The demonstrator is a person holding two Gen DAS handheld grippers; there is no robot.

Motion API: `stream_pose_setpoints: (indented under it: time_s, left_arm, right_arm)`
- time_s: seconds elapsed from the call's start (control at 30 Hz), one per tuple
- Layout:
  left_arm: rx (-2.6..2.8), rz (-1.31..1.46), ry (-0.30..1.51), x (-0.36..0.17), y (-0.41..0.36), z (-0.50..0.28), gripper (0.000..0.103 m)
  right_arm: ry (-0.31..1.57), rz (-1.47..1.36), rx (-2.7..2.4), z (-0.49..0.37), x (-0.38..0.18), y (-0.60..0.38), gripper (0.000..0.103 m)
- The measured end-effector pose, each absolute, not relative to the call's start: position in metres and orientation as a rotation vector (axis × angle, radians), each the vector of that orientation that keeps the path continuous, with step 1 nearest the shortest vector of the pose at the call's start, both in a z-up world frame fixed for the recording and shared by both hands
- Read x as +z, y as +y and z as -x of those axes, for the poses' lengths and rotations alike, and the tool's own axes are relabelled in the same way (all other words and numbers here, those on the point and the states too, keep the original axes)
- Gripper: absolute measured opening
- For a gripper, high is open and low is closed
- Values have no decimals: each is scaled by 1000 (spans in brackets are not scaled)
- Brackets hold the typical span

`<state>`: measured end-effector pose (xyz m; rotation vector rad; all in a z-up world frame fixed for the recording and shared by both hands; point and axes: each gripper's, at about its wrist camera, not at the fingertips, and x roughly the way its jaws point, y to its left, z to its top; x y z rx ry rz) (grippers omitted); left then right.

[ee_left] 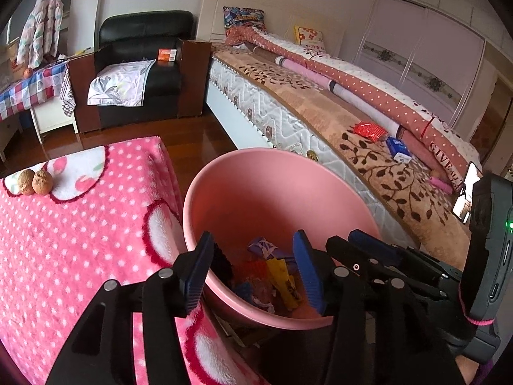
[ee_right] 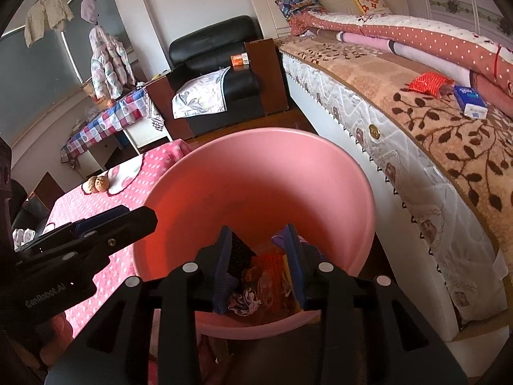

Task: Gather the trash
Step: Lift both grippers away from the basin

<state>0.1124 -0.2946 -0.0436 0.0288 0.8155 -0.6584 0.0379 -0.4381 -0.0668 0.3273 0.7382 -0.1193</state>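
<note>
While the left wrist view looks down over the pink bin (ee_left: 275,199), the left gripper (ee_left: 253,266) hangs above its near rim with jaws wide apart and nothing between them. Collected trash (ee_left: 272,276) lies at the bin's bottom: crumpled wrappers in yellow, orange and purple. By their look they are light, soft and crushable, so a pinch on any raised fold should hold. Left of the bin, two walnuts (ee_left: 34,182) rest on the pink dotted blanket (ee_left: 80,240); they look hard, round and prone to roll, so a grip across the widest part is advisable.

As the right wrist view shows, the right gripper (ee_right: 259,263) is also over the bin (ee_right: 256,176), jaws partly apart and empty. Right of the bin, a red packet (ee_right: 429,82) and a blue box (ee_right: 470,101) lie on the bed (ee_right: 400,134).
</note>
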Motion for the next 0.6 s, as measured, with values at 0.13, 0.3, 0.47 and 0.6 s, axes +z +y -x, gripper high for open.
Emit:
stream_pose_setpoints:
  time_s: [0.13, 0.3, 0.47, 0.6]
  left_arm:
    - [-646, -17, 810, -39, -289, -110, 51]
    - [-632, -23, 782, -32, -281, -103, 51]
    - [-630, -27, 748, -23, -273, -93, 51]
    - [-629, -22, 716, -14, -266, -85, 51]
  right_arm:
    - [721, -318, -111, -33, -60, -433, 35]
    - [694, -316, -104, -24, -52, -426, 35]
    - [681, -331, -100, -17, -47, -419, 45]
    - [668, -329, -93, -12, -42, -413, 49]
